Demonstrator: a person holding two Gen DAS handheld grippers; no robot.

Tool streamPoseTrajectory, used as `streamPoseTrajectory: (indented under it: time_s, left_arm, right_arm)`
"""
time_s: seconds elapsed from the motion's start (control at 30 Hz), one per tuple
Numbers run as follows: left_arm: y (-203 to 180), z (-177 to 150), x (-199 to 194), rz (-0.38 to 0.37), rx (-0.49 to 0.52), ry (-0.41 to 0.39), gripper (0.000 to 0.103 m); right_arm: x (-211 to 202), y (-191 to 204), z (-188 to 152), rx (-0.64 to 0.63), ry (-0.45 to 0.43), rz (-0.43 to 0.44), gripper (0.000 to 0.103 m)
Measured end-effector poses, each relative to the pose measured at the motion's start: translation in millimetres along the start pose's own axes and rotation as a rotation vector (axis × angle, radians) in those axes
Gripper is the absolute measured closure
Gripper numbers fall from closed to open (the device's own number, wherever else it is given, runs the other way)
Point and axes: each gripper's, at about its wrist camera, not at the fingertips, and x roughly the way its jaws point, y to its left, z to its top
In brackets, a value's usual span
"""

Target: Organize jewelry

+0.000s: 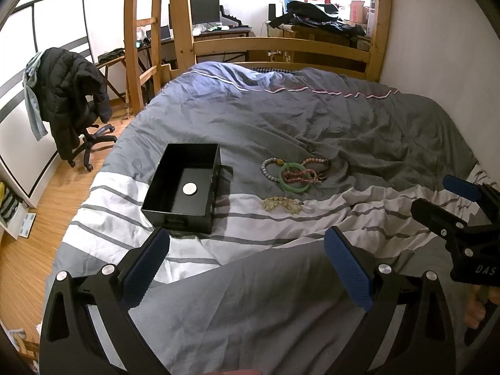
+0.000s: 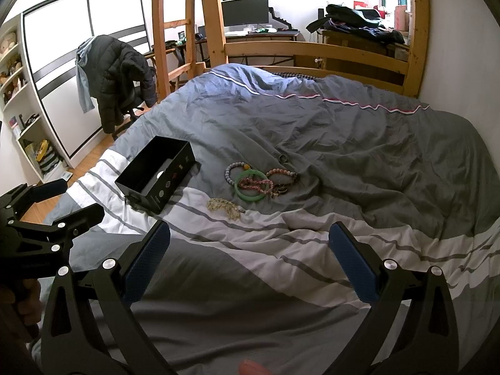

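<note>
A black open box [image 1: 184, 187] [image 2: 156, 175] sits on the bed's duvet, with a round silver disc [image 1: 190, 188] on its floor. To its right lies a pile of jewelry: a green bangle [image 1: 295, 177] [image 2: 252, 185], a grey beaded bracelet [image 1: 269, 168] [image 2: 232, 172], pink beaded bracelets [image 1: 301, 175] [image 2: 259, 184], and a pale yellowish bead bracelet [image 1: 281, 203] [image 2: 224, 207] nearer me. My left gripper [image 1: 247, 262] [image 2: 59, 200] is open and empty, short of the box. My right gripper [image 2: 250, 259] [image 1: 437, 197] is open and empty, short of the jewelry.
The grey and white striped duvet [image 2: 343, 162] is rumpled. A wooden bed frame and ladder [image 1: 175, 31] stand at the far end. An office chair with a black jacket [image 1: 72, 100] stands on the wood floor at left. Shelves [image 2: 18, 93] line the left wall.
</note>
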Motion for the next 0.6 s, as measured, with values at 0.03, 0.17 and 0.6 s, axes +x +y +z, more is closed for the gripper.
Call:
streamPoseTrajectory:
  time_s: [0.03, 0.17, 0.6]
  left_arm:
    - [1.3, -1.0, 0.4, 0.0, 0.001, -0.001, 0.005]
    - [-3.3, -1.4, 0.5, 0.003, 0.01, -0.005, 0.005]
    - [-2.5, -1.7, -0.2, 0.004, 0.009, -0.006, 0.005]
  right_arm:
    - [-0.3, -0.5, 0.5, -0.001, 0.0, 0.0, 0.003]
    - [-1.4, -2.8, 2.3, 0.0, -0.001, -0.001, 0.003]
    - [0.0, -1.8, -0.2, 0.003, -0.002, 0.0, 0.003]
